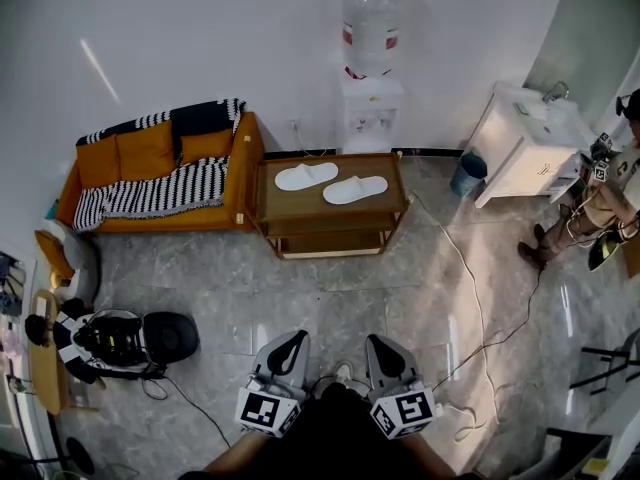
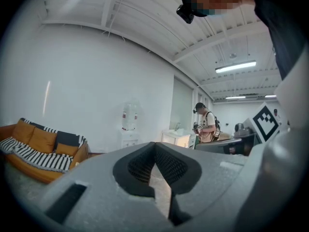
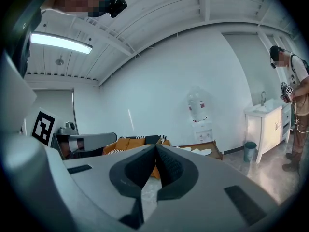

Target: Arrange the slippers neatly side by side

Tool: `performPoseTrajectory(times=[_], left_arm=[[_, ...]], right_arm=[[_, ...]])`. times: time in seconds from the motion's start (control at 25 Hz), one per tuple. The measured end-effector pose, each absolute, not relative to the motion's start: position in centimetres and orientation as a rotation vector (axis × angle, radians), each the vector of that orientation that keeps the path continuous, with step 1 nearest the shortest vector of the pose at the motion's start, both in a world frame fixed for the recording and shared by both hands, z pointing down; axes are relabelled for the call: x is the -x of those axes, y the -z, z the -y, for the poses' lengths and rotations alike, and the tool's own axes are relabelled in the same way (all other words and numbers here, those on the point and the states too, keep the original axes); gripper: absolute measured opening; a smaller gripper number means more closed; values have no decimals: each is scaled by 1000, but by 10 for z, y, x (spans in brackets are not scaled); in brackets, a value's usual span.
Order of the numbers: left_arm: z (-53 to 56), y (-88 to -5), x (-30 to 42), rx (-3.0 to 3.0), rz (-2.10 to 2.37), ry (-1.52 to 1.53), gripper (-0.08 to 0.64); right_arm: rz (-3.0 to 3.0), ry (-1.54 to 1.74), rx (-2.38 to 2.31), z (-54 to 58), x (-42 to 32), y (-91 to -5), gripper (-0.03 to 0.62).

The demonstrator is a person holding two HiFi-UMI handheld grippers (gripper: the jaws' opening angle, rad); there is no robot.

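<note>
Two white slippers lie on the wooden coffee table (image 1: 395,173) in the head view: the left slipper (image 1: 306,176) angled, the right slipper (image 1: 355,189) beside it, toes pointing apart. In the right gripper view the slippers (image 3: 200,152) show as small white shapes on the table. My left gripper (image 1: 296,341) and right gripper (image 1: 376,343) are held close to my body, far short of the table, both shut with nothing between their jaws. In their own views the left gripper (image 2: 155,144) and right gripper (image 3: 155,146) have tips meeting.
An orange sofa (image 1: 150,173) with a striped blanket stands left of the table. A water dispenser (image 1: 371,88) is behind it, a white sink cabinet (image 1: 525,143) and blue bin (image 1: 466,175) to the right. A person (image 1: 600,203) stands at far right. Cables (image 1: 480,308) cross the floor; equipment (image 1: 125,340) lies at left.
</note>
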State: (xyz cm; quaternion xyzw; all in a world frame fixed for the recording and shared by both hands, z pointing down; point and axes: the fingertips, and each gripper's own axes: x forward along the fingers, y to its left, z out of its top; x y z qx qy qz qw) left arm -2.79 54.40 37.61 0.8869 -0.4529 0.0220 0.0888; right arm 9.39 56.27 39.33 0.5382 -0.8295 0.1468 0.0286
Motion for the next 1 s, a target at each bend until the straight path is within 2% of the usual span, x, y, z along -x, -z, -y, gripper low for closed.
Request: performPoseTrajectory(times=[0.56, 1.0], left_arm=[[-541, -388, 11, -2586, 1393, -80, 16], [-477, -388, 7, -2619, 1342, -61, 17]], right_arm=[[2583, -461, -1589, -543, -116, -405, 12], [2565, -437, -1585, -484, -109, -411, 12]])
